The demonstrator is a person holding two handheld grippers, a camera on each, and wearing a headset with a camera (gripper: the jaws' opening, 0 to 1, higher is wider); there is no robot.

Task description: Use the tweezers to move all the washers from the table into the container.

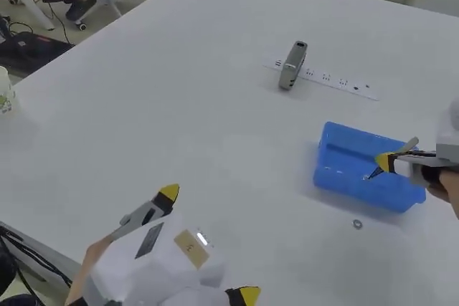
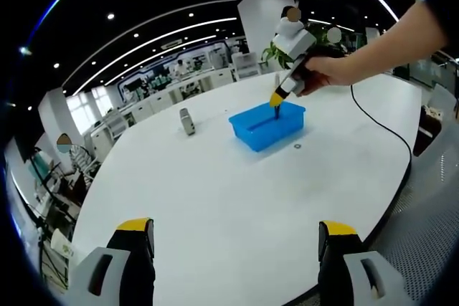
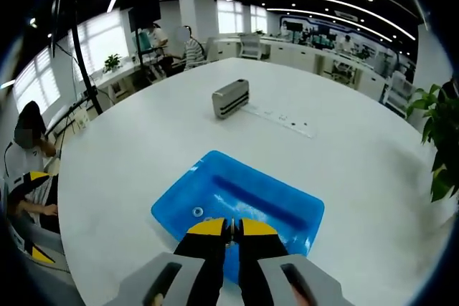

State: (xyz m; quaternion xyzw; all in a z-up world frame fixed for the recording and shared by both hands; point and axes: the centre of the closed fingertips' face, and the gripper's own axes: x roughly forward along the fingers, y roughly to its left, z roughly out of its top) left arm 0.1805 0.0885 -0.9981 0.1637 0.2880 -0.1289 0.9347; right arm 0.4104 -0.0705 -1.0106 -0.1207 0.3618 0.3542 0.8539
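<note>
A blue container (image 1: 362, 190) sits on the white table at the right. One small metal washer (image 1: 357, 224) lies on the table just in front of it, also seen as a washer (image 2: 297, 146) in the left gripper view. My right gripper (image 1: 391, 163) hovers over the container, shut on thin tweezers (image 1: 374, 173) whose tips point down into it. In the right gripper view the gripper (image 3: 229, 228) is above the container (image 3: 265, 198), where a washer (image 3: 197, 211) rests on the floor. My left gripper (image 1: 208, 244) stands wide open at the near left, holding nothing.
A grey metal block (image 1: 292, 64) stands on a white marked strip (image 1: 337, 81) behind the container. A cup (image 1: 4, 92) sits at the table's far left edge. Office chairs and a seated person are beyond the table's left side.
</note>
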